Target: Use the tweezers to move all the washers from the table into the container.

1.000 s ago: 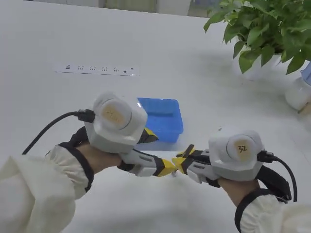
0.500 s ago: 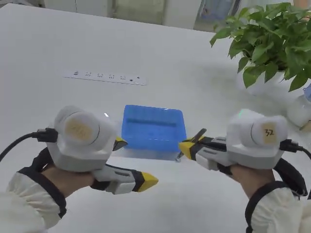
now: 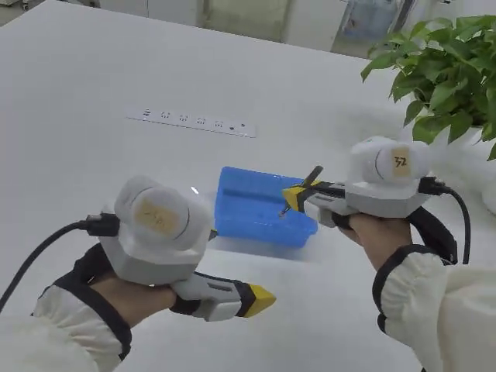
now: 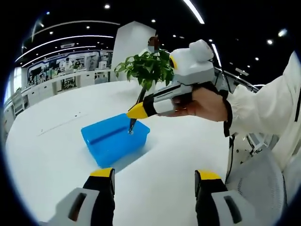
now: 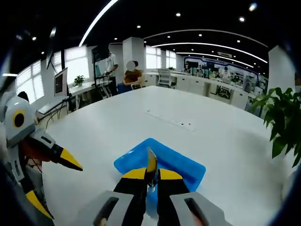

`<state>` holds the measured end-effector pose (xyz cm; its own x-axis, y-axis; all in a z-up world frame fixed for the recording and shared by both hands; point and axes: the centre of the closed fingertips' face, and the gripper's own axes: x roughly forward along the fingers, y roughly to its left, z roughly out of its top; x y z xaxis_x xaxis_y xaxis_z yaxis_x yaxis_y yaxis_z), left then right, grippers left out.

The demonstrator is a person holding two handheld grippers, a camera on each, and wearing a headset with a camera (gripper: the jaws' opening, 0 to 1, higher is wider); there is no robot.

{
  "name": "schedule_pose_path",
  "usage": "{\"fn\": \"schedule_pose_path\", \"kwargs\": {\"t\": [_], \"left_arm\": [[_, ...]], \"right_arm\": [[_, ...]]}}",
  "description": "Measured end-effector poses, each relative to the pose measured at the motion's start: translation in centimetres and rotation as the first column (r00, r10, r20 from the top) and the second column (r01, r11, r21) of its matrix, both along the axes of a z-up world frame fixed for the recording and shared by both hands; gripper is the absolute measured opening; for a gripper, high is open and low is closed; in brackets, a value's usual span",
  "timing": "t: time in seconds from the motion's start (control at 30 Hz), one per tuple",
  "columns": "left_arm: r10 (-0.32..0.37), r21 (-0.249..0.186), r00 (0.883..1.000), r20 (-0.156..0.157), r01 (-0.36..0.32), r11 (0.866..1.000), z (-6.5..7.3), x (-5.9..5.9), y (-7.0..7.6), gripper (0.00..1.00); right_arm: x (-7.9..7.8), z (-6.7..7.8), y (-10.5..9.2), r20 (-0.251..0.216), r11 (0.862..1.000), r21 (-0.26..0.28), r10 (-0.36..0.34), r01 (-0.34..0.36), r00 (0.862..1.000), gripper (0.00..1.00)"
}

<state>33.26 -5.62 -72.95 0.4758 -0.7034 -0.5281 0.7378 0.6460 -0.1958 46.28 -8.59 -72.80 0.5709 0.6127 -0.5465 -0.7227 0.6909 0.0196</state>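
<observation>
The white table [image 3: 116,77] runs broad and bare to the left of and in front of the blue container [image 3: 263,231], whose four raised walls make a shallow rectangular tray. A power strip [image 3: 191,122] lies flat, well beyond the container's far wall, and a leafy plant [image 3: 442,77] stands off at the far right, well apart from the work. The right gripper [image 3: 293,198] is held above the container's right half with its jaws clamped tight on the tweezers [image 3: 310,180]. The tweezers slant down through the yellow tips, and their point hangs inside the container's rim, just over the floor. Whether a washer sits in that point is too small to tell. The left gripper [image 4: 155,175] hovers low over the table, in front of the container and apart from it. Its jaws are spread wide with nothing between them, facing the container's near wall across open tabletop.
</observation>
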Motion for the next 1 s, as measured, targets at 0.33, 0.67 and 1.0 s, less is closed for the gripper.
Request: {"fn": "schedule_pose_path", "kwargs": {"t": [0.33, 0.67, 1.0], "left_arm": [[0.029, -0.004, 0.999, -0.014, -0.029, 1.000, 0.0, 0.0, 0.5, 0.69], [0.047, -0.037, 0.999, -0.018, -0.048, 0.998, 0.8, 0.6, 0.9, 0.65], [0.003, 0.007, 0.998, 0.069, -0.004, 1.000, 3.0, 2.3, 1.4, 0.52]], "right_arm": [[0.6, -4.1, 0.6, -0.081, 0.999, -0.045, -0.005, 0.001, 0.997, 0.03], [1.1, -5.6, 0.1, -0.150, 0.998, -0.033, -0.063, 0.059, 0.987, 0.04], [0.7, -3.8, -0.7, -0.103, 0.996, -0.026, -0.086, 0.084, 0.991, 0.05]]}}
